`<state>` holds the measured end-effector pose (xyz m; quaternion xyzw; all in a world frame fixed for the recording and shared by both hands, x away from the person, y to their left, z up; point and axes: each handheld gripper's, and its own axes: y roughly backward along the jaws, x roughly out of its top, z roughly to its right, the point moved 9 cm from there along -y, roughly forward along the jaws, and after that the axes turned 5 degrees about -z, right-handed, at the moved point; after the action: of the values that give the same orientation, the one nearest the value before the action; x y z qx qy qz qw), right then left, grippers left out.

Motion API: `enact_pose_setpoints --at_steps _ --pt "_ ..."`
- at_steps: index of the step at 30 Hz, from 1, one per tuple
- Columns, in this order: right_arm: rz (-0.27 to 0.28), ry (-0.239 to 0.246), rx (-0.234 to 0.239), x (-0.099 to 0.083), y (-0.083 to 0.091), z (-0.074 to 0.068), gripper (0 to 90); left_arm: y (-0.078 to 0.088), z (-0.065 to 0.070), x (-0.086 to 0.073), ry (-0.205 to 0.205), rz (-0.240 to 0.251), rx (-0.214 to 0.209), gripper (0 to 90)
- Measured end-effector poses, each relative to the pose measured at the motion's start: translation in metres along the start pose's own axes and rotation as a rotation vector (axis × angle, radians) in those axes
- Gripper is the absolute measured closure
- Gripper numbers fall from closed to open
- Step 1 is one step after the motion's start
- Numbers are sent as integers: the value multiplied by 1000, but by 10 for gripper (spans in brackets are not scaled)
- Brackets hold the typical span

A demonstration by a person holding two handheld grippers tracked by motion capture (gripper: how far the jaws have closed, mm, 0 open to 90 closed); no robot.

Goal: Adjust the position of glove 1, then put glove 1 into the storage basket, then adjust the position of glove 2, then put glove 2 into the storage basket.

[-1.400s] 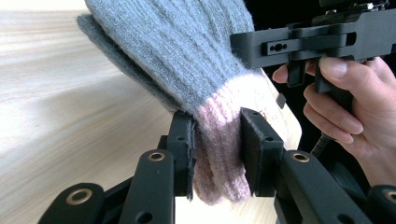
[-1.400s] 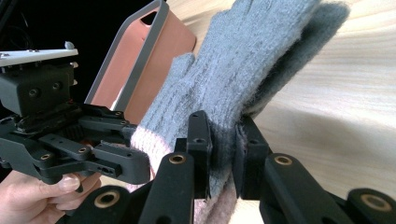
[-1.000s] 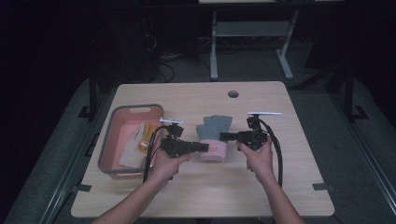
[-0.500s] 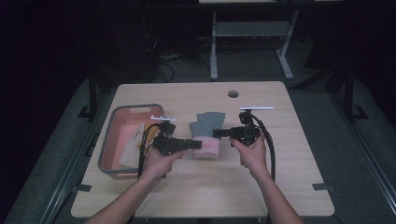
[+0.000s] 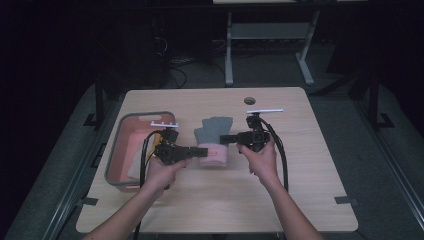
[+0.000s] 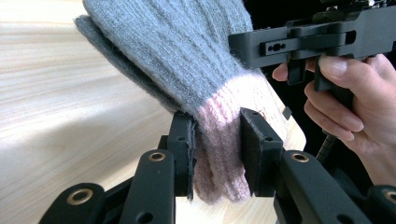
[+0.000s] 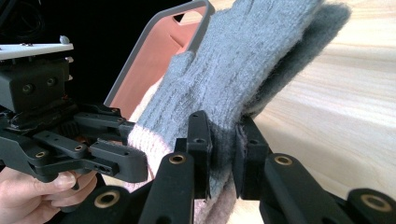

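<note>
Room was dark; light fell mainly on the wooden table (image 5: 310, 165), pale grain, rounded corners, a round cable hole (image 5: 250, 100) near its far edge. Table stood on a grey floor mat (image 5: 345, 105). Dark rails (image 5: 75, 175) ran along the left and right sides of the table. Beyond the far edge stood a light-coloured metal stand (image 5: 270, 32) with two legs and a crossbar. Loose black cables (image 5: 172, 65) lay on the floor left of it. Background past that was black.
</note>
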<state>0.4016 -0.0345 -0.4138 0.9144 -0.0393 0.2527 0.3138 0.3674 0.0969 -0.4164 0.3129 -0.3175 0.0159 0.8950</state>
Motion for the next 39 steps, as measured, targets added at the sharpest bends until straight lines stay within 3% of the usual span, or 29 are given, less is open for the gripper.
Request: enact_pose_setpoints --at_steps 39 --pt "-49 64 52 26 -47 -41 785 57 -28 3 34 56 48 676"
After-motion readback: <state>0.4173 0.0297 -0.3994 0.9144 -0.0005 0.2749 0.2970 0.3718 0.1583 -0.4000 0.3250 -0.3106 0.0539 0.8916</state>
